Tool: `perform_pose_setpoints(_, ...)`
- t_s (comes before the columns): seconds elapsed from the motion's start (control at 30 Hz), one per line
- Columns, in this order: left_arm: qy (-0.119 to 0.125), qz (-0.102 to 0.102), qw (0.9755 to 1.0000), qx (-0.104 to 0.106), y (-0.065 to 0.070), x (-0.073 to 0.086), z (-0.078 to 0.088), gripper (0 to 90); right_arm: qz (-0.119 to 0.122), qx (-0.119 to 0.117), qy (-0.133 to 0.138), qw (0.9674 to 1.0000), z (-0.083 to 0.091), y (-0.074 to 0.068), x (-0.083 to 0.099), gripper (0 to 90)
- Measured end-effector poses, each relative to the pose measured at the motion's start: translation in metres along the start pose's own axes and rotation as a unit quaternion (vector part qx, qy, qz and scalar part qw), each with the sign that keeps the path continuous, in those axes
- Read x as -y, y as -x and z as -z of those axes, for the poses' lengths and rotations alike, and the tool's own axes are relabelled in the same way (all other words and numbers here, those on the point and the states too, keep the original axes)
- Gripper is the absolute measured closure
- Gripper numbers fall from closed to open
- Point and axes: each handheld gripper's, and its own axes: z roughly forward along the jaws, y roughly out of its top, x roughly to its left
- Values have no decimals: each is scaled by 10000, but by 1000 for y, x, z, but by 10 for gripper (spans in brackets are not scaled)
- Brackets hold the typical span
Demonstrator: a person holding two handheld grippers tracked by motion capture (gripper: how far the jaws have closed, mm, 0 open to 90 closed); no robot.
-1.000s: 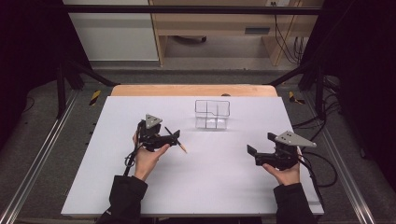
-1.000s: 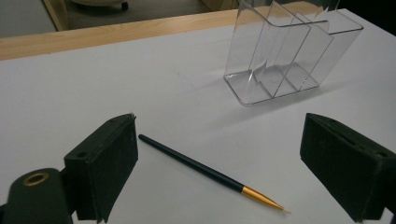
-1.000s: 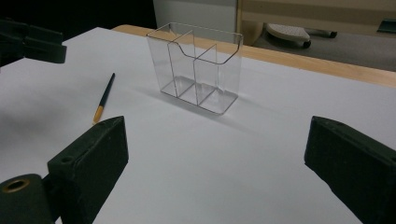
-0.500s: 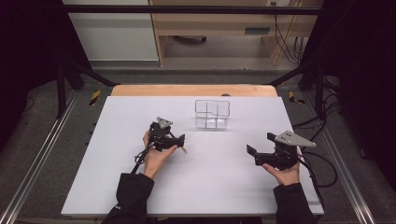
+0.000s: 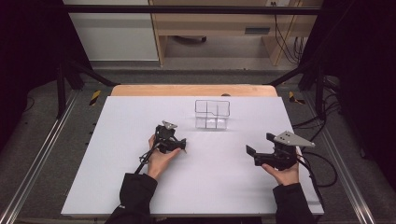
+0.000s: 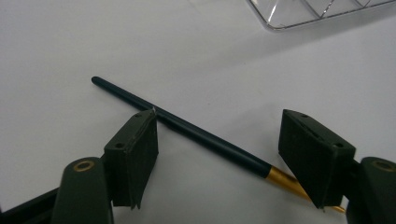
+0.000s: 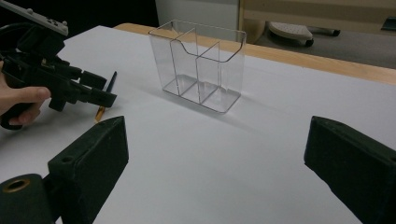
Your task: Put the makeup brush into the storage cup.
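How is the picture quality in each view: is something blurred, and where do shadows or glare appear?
High view: even light on the white table, surroundings dark. Left gripper view: the pen is sharp and casts a soft shadow; the near jaws are slightly soft. Right gripper view: the clear organizer is sharp, with faint reflections and a pale shadow; the near jaws are blurred.

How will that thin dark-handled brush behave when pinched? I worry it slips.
The brush looks stiff and light. Its round, glossy handle lies flat, so it may roll or pivot between the left gripper pads, which straddle it.
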Motion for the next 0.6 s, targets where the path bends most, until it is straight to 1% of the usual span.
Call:
perform_pose_setpoints(0.07, -10, 5, 10000, -5, 0, 0, 1, 303, -4, -1, 0, 10000, 0, 0, 0, 66)
perform_pose_setpoints(0.1, -46, -46, 10000, -43, 2, 0, 2, 320, -19, -13, 3, 10000, 0, 0, 0, 66)
perform_pose_setpoints(0.13, -46, -46, 10000, -43, 2, 0, 2, 335, -19, -13, 3, 10000, 0, 0, 0, 66)
perform_pose_setpoints(0.17, -72, -98, 9999, -63, 3, 1, 3, 335, -5, -15, -4, 10000, 0, 0, 0, 66)
perform_pose_setpoints(0.2, -98, -129, 9998, -89, 4, 1, 3, 382, -2, -17, -21, 10000, 0, -1, 0, 66)
perform_pose_setpoints(0.23, -120, -142, 9998, -96, 4, 1, 4, 382, -2, -17, -21, 10000, 0, -1, 0, 66)
perform_pose_setpoints(0.27, -149, -133, 9998, -54, 4, 1, 6, 425, 7, -13, -20, 10000, -1, -1, 0, 66)
perform_pose_setpoints(0.33, -175, -142, 9997, -28, 4, 1, 7, 473, 9, -11, -26, 10000, -1, -1, 1, 66)
perform_pose_setpoints(0.37, -185, -139, 9997, -9, 4, 1, 8, 473, 9, -11, -26, 10000, -1, -1, 1, 66)
perform_pose_setpoints(0.4, -191, -128, 9997, 58, 2, 3, 10, 527, 13, -10, -29, 10000, -1, -1, 1, 66)
perform_pose_setpoints(0.5, -191, -133, 9997, 98, 1, 4, 12, 568, 11, -9, -29, 10000, -1, -1, 1, 66)
perform_pose_setpoints(0.53, -220, -153, 9996, 120, 0, 5, 14, 618, 10, -12, -38, 10000, -1, -1, 1, 66)
perform_pose_setpoints(0.57, -225, -151, 9995, 130, -1, 5, 14, 644, 14, -13, -41, 10000, -1, -1, 1, 66)
perform_pose_setpoints(0.6, -257, -181, 9994, 157, -2, 5, 16, 644, 14, -13, -41, 10000, -1, -1, 1, 66)
